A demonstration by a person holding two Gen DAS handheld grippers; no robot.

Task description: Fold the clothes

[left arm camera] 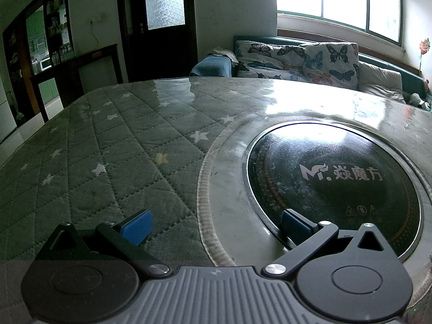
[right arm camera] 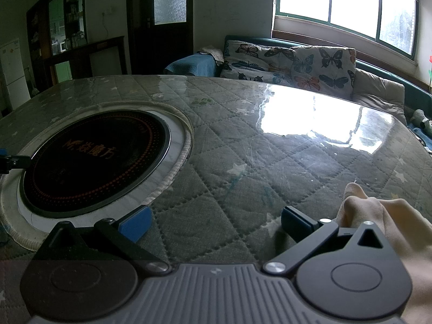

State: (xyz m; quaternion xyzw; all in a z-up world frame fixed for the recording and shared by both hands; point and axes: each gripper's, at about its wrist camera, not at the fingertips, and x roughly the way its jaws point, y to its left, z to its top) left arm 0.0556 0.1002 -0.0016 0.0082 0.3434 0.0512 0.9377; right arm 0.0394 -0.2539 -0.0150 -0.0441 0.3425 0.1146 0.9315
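Observation:
A cream-coloured garment [right arm camera: 378,216] lies bunched on the table at the lower right of the right wrist view, just right of my right gripper [right arm camera: 214,222]. That gripper is open, its blue pads wide apart over the quilted cover, with nothing between them. My left gripper [left arm camera: 216,225] is open too, low over the table; its right pad [left arm camera: 293,225] sits above the rim of the black cooktop. No clothing shows in the left wrist view. The tip of the left gripper [right arm camera: 8,160] peeks in at the left edge of the right wrist view.
The round table [left arm camera: 108,145] has a grey quilted star cover under glossy plastic. A black round induction cooktop [left arm camera: 351,178] is set in its middle, also seen as the cooktop [right arm camera: 94,159]. Behind are a sofa with butterfly cushions [left arm camera: 310,59], a dark door and a window.

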